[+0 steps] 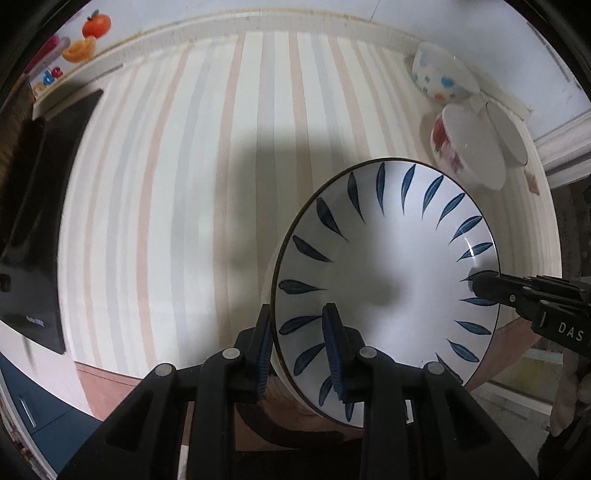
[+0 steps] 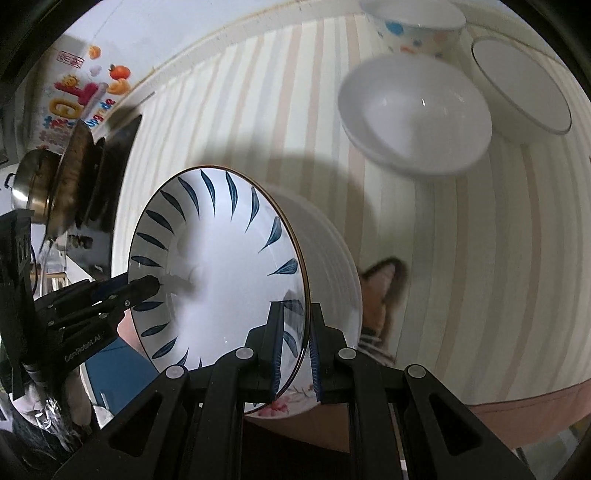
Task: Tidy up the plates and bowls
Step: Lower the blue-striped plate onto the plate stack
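Holding: I have the blue-leaf plate [image 1: 388,280] pinched at opposite rim edges by both tools, lifted and tilted over the striped tablecloth [image 1: 184,184].
Left gripper [image 1: 301,350]: clamped on the near rim, one finger inside the plate, one behind it.
Right gripper [image 2: 295,350]: clamped on the other rim; a second white dish [image 2: 332,266] sits right behind the plate and I can't tell if the outer finger catches it too.
Bowls: white bowl [image 2: 413,114], dotted bowl [image 2: 413,29] and a grey-rimmed bowl [image 2: 524,92] sit grouped at the far edge, near each other.
Risk 1: thin rim grips on glazed ceramic; I judge that uneven pull between my two hands could twist the plate out.
Risk 2: if the back dish is only half caught, it may slide off and drop.
Risk 3: swinging toward the bowls tilted like this could clip the white bowl's rim.
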